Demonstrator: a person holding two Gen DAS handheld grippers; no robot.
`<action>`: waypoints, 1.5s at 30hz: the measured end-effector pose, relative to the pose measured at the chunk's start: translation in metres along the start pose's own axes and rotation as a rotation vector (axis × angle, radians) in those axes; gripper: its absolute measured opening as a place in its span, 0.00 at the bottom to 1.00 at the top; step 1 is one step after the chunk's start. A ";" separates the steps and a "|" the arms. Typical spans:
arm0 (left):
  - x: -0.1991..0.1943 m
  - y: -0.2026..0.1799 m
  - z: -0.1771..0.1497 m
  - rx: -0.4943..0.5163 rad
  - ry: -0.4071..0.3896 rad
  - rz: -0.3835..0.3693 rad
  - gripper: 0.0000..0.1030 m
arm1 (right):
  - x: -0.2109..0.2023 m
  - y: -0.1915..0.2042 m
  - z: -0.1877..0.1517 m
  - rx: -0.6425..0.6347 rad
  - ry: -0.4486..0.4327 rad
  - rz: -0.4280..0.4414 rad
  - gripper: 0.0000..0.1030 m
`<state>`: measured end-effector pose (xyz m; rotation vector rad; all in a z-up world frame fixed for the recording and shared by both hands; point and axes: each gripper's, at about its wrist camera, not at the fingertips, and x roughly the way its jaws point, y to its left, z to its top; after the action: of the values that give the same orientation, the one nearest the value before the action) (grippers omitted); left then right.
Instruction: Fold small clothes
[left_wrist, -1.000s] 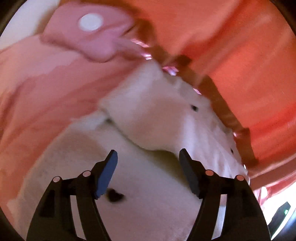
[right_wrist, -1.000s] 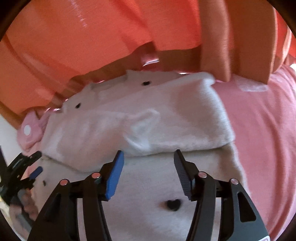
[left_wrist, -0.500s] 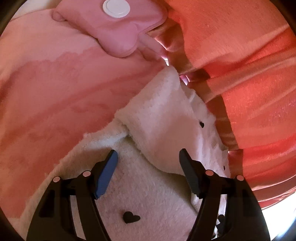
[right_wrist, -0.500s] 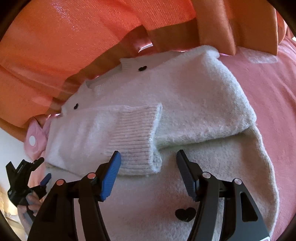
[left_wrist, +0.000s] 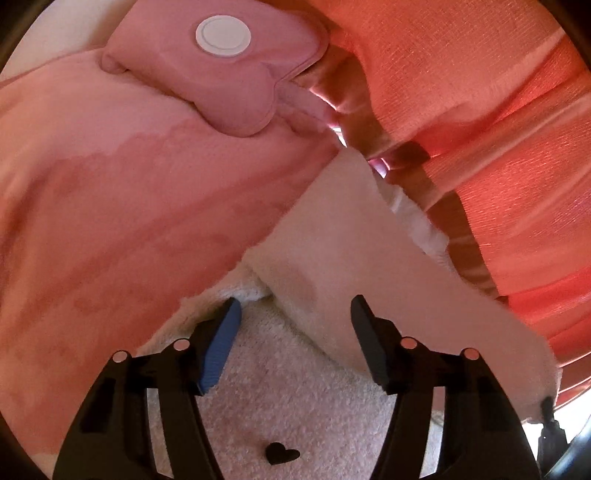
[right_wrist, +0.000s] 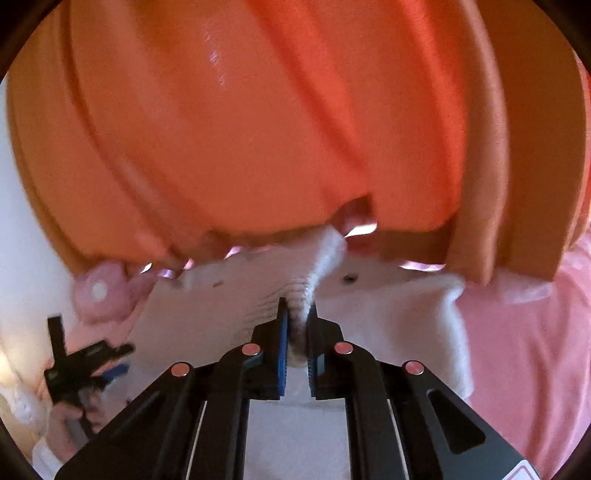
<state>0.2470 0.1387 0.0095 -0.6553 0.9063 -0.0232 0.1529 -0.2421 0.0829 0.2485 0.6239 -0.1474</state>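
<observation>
A small cream fuzzy sweater (left_wrist: 295, 398) with black heart marks lies on a pink blanket (left_wrist: 110, 221). Its sleeve (left_wrist: 354, 266) is folded across the body. My left gripper (left_wrist: 293, 328) is open, low over the sweater near the sleeve's base. My right gripper (right_wrist: 297, 314) is shut on the sleeve's ribbed cuff (right_wrist: 317, 269) and holds it lifted above the sweater body (right_wrist: 399, 314). The left gripper also shows in the right wrist view (right_wrist: 118, 360), at the sweater's left side.
Orange curtains (right_wrist: 277, 129) hang close behind the sweater. A pink heart-shaped pouch (left_wrist: 221, 70) with a white round cap lies on the blanket beyond the sweater's left end; it also shows in the right wrist view (right_wrist: 99, 291).
My right gripper went from open above the folded sleeve to shut on its cuff and raised it. My left gripper moved lower and closer to the sleeve's base, still open.
</observation>
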 end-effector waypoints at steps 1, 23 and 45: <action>0.001 0.000 0.000 -0.002 0.002 0.001 0.58 | 0.019 -0.014 -0.008 0.009 0.047 -0.072 0.07; 0.015 -0.001 0.011 -0.146 0.010 -0.087 0.32 | 0.019 0.010 0.042 0.049 0.010 0.226 0.07; 0.000 -0.002 -0.012 0.136 -0.033 0.088 0.27 | 0.012 -0.053 -0.027 0.071 0.222 -0.030 0.16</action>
<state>0.2389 0.1304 0.0052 -0.4873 0.8926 0.0043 0.1364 -0.2865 0.0451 0.3271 0.8439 -0.1720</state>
